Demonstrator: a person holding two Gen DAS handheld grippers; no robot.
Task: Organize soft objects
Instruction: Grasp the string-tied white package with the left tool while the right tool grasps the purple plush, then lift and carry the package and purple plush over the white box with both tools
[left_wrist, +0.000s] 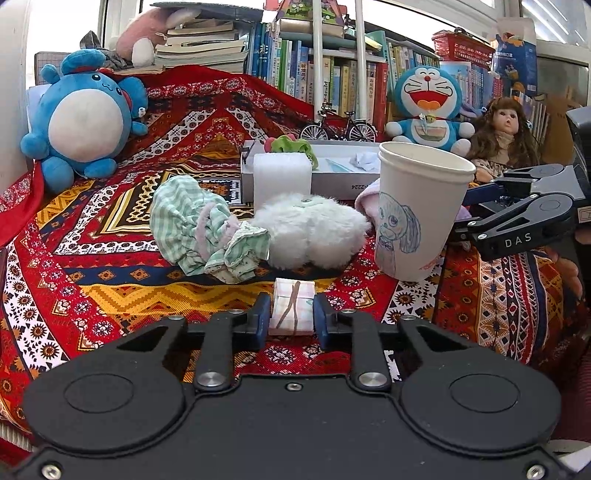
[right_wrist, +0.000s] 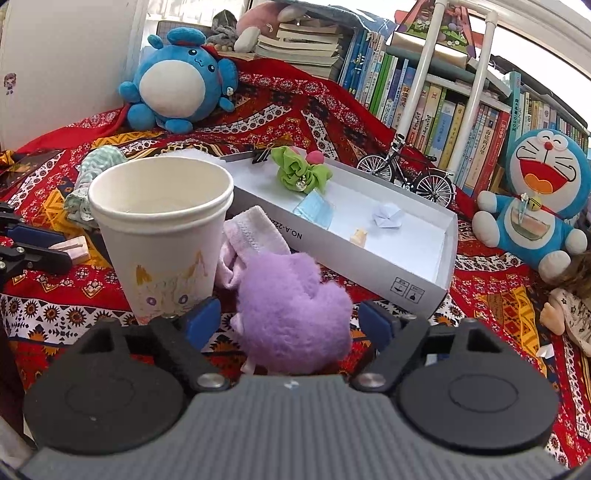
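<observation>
My left gripper (left_wrist: 291, 318) is shut on a small folded pink checked packet (left_wrist: 293, 306) low over the patterned blanket (left_wrist: 110, 236). Ahead of it lie a green checked cloth (left_wrist: 199, 229) and a white fluffy plush (left_wrist: 314, 230). In the right wrist view, a purple plush (right_wrist: 291, 314) sits between the blue pads of my right gripper (right_wrist: 290, 319). The jaws stand wide, with a gap on each side of the plush. A pink cloth (right_wrist: 251, 240) lies just behind the purple plush. The left gripper (right_wrist: 40, 254) with its packet (right_wrist: 72, 249) shows at that view's left edge.
A paper cup (right_wrist: 162, 229) stands right beside the right gripper's left finger. A white box (right_wrist: 417, 280) behind holds a green scrunchie (right_wrist: 299, 171) and a blue mask (right_wrist: 314, 212). A blue plush (left_wrist: 85, 118), Doraemon (right_wrist: 543, 199), a doll (left_wrist: 506, 129) and a model bicycle (right_wrist: 410, 170) line the back.
</observation>
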